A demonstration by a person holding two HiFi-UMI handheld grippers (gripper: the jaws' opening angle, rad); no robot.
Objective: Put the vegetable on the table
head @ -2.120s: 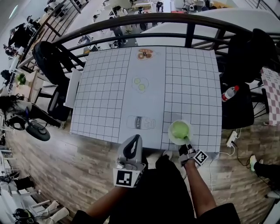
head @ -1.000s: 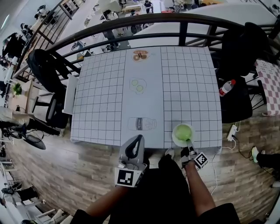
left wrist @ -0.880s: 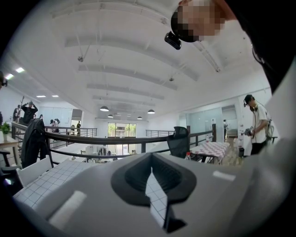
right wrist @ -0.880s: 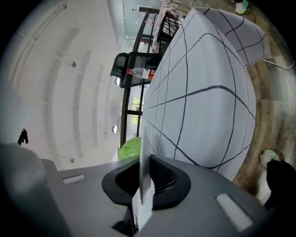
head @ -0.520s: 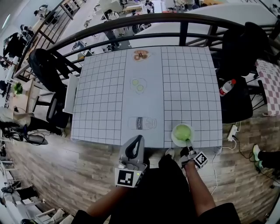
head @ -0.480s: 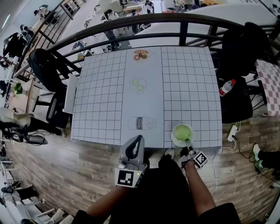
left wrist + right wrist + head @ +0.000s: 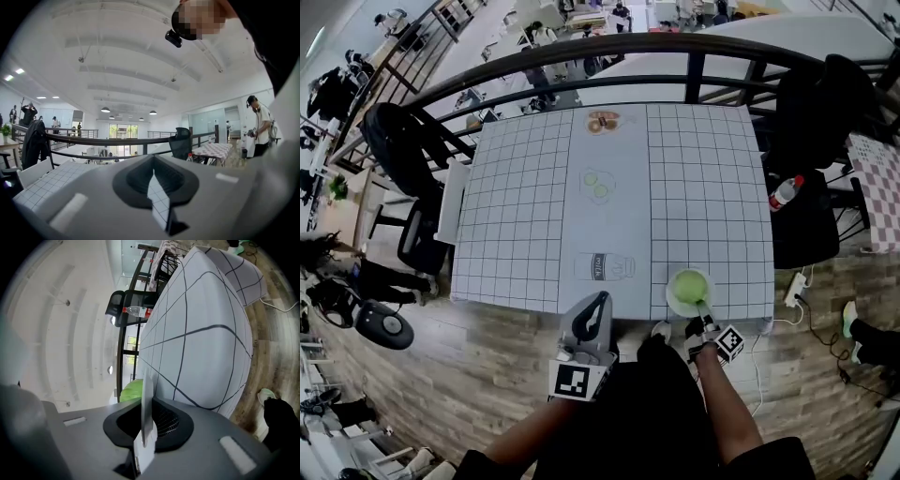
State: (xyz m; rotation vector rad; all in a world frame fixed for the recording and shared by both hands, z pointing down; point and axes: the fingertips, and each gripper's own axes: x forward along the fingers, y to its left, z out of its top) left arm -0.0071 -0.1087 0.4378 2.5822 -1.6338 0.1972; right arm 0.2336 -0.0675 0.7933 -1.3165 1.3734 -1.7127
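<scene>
Vegetable (image 7: 688,287) is lying green at the near right edge of the gridded worktop (image 7: 516,206), inside a white plate (image 7: 668,298). We are pinching that plate's thin rim with the right tool (image 7: 703,314). We are holding the left tool (image 7: 598,302) just off the worktop's near edge, jaws pressed together on nothing.

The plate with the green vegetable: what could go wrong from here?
1. The right gripper pinches only the thin rim of the plate, so the plate may tilt and the vegetable could slide off.
2. The plate is close to the near edge of the table; released there, it might drop to the floor.
</scene>
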